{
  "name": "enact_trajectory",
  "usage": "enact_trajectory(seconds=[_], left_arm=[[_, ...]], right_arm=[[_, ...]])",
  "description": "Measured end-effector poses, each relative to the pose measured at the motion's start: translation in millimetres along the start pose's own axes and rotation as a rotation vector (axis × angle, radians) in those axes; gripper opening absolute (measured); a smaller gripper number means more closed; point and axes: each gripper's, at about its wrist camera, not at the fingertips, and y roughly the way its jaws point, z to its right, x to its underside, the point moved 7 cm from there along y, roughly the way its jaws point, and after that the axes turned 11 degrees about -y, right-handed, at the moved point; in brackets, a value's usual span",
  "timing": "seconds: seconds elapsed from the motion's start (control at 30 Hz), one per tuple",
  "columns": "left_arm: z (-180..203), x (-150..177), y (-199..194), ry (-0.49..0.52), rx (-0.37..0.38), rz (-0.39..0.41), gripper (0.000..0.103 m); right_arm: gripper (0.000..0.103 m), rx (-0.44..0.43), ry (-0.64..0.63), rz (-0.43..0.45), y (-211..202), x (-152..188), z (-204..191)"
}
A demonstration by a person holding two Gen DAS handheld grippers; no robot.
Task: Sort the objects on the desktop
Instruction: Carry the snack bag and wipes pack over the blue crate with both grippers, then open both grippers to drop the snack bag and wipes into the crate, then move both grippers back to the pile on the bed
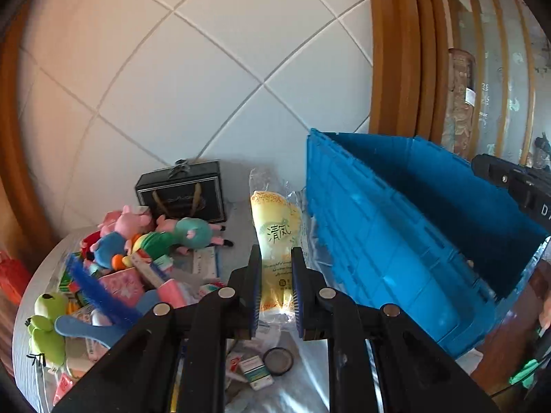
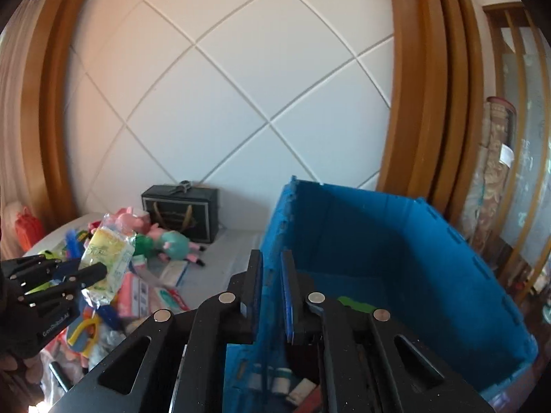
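My left gripper (image 1: pixel 275 256) is shut on a yellow tissue pack in clear wrap (image 1: pixel 275 230), held above the cluttered tabletop just left of the blue crate (image 1: pixel 389 251). In the right wrist view the same pack (image 2: pixel 106 254) hangs from the left gripper (image 2: pixel 98 272) at the far left. My right gripper (image 2: pixel 272 258) hovers over the crate's near left wall (image 2: pixel 275 213), jaws shut with nothing between them. Small boxes (image 2: pixel 299 389) and a green item (image 2: pixel 358 306) lie inside the crate. The right gripper's tip (image 1: pixel 489 168) shows above the crate's far rim.
A heap of plush toys (image 1: pixel 144 234), a green frog plush (image 1: pixel 44 323), a blue brush (image 1: pixel 96 285) and cartons covers the left of the table. A black gift box (image 1: pixel 182 189) stands at the back wall. A round lid (image 1: pixel 277 361) and a small box (image 1: pixel 256 373) lie near.
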Motion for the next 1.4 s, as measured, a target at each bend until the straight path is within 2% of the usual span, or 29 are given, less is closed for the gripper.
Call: enact_trajectory(seconds=[0.1, 0.2, 0.33, 0.4, 0.5, 0.57, 0.67, 0.7, 0.73, 0.8, 0.9, 0.97, 1.07, 1.17, 1.3, 1.4], left_arm=[[32.5, -4.0, 5.0, 0.018, 0.044, -0.007, 0.015], [66.1, -6.3, -1.4, 0.052, 0.08, 0.019, 0.015], [122.4, -14.6, -14.4, 0.114, 0.181, 0.044, 0.015], [152.1, -13.2, -16.6, 0.152, 0.227, 0.038, 0.015], [186.6, -6.4, -12.9, 0.187, 0.249, 0.018, 0.016], [202.0, 0.6, -7.1, 0.209, 0.259, -0.009, 0.018], [214.3, 13.6, 5.3, 0.215, 0.264, -0.08, 0.029], [216.0, 17.7, 7.7, 0.211, 0.266, -0.099, 0.039], [217.0, 20.0, 9.7, 0.207, 0.265, -0.108, 0.051], [216.1, 21.8, 7.6, 0.191, 0.272, -0.101, 0.057], [211.7, 19.8, 1.9, 0.163, 0.285, -0.093, 0.059], [204.6, 17.3, -4.9, 0.149, 0.278, -0.072, 0.061], [182.0, 12.6, -19.2, 0.123, 0.249, -0.021, 0.062], [144.5, 10.0, -32.3, 0.095, 0.183, 0.018, 0.063], [67.6, 17.5, -41.2, 0.015, 0.012, 0.035, 0.063], [-1.8, 34.8, -44.8, -0.072, -0.141, 0.006, 0.063]], right_arm=[[0.01, 0.023, 0.043, -0.028, -0.9, 13.1, 27.2], [0.01, 0.052, 0.076, -0.075, 0.3, 34.1, 49.8], [0.011, 0.127, 0.134, -0.124, 0.0, 59.7, 83.2], [0.011, 0.157, 0.155, -0.14, -7.3, 70.6, 98.8], [0.013, 0.201, 0.165, -0.17, -16.4, 85.4, 117.6], [0.018, 0.221, 0.166, -0.186, -21.5, 93.0, 124.8], [0.028, 0.253, 0.158, -0.207, -26.9, 101.3, 134.0], [0.042, 0.26, 0.157, -0.212, -28.4, 103.3, 136.0], [0.062, 0.267, 0.157, -0.216, -30.7, 105.1, 138.0], [0.081, 0.283, 0.152, -0.216, -35.1, 107.5, 141.6], [0.088, 0.306, 0.133, -0.209, -40.0, 106.1, 144.7], [0.103, 0.306, 0.128, -0.198, -41.1, 102.4, 143.9], [0.103, 0.279, 0.121, -0.167, -40.9, 94.4, 137.9], [0.103, 0.227, 0.099, -0.111, -42.9, 80.0, 119.6], [0.103, 0.102, 0.048, -0.001, -44.8, 53.3, 79.1], [0.103, -0.015, -0.009, 0.066, -37.9, 33.7, 35.8]])
